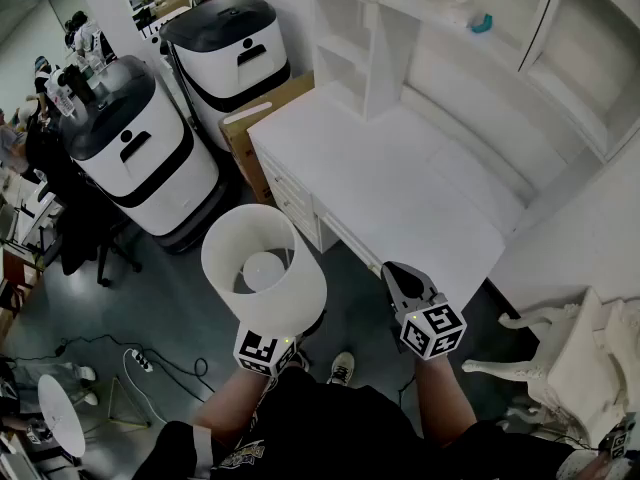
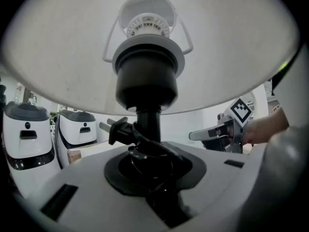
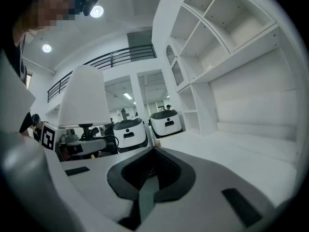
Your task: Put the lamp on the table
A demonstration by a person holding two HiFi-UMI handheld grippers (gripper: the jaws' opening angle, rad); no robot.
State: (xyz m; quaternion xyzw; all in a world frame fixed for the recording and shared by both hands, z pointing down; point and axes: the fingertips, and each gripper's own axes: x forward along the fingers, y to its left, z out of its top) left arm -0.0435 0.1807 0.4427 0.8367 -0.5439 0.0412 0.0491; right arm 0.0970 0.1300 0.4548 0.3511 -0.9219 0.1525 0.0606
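Observation:
A table lamp with a white drum shade [image 1: 262,268] is held upright over the floor, just in front of the white table [image 1: 400,188]. In the left gripper view my left gripper [image 2: 147,166] is shut on the lamp's black stem [image 2: 147,124], with its black cord and plug [image 2: 118,129] bunched at the jaws. In the head view the shade hides those jaws and only the marker cube [image 1: 262,351] shows. My right gripper [image 1: 398,276] hovers at the table's near edge, jaws together and empty. The right gripper view shows the lamp [image 3: 84,103] at its left.
The table carries a white shelf unit [image 1: 370,38] at its back, with a small teal object [image 1: 481,22] on a shelf. Two white-and-black machines [image 1: 140,153] [image 1: 235,43] and a cardboard box [image 1: 265,118] stand left of the table. An ornate white chair [image 1: 570,358] is at the right.

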